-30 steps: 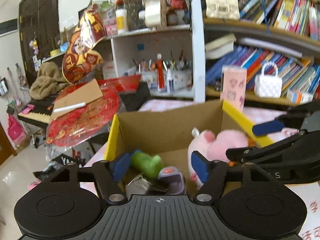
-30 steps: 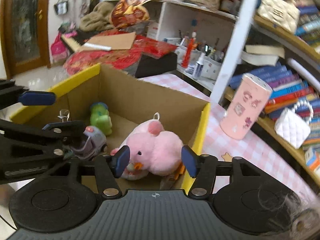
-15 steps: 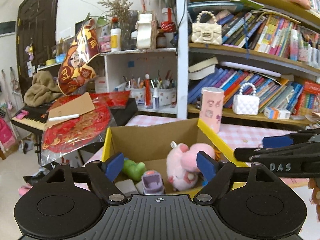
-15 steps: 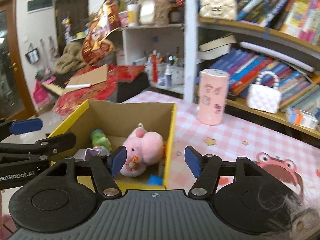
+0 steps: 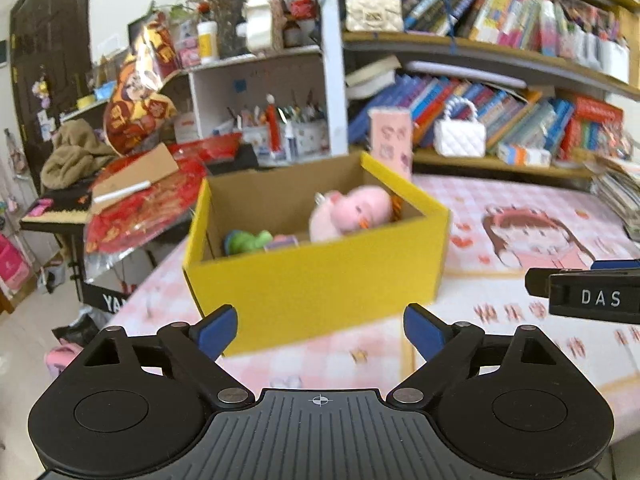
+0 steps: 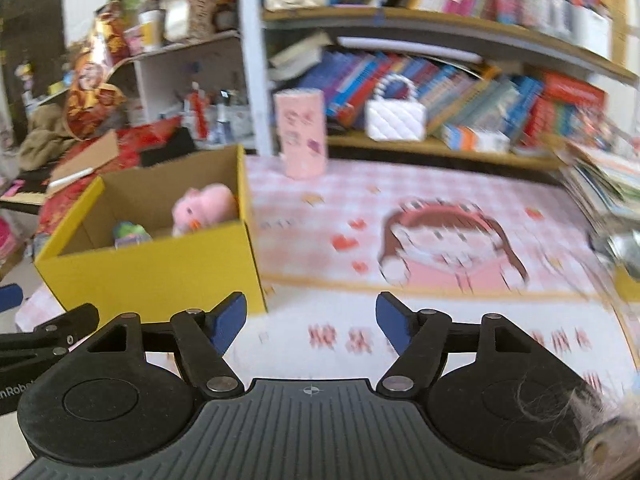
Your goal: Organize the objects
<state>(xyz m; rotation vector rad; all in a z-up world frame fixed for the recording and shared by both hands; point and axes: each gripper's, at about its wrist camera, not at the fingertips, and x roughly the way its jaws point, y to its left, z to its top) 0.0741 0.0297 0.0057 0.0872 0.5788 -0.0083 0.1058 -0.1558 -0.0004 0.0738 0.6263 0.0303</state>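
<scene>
The pink plush (image 5: 352, 210) is lying inside the yellow box (image 5: 320, 280) on the bench (image 6: 400, 320); it is probably soft and light, best pinched at its body. Both claws, left (image 5: 318, 330) and right (image 6: 310, 318), are hanging released, empty.

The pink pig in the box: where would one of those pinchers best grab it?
From above, across the pig's rounded body. It lies deep in the box against the right and back walls, so only the top is open. Both the left gripper and the right gripper are open and empty.
</scene>
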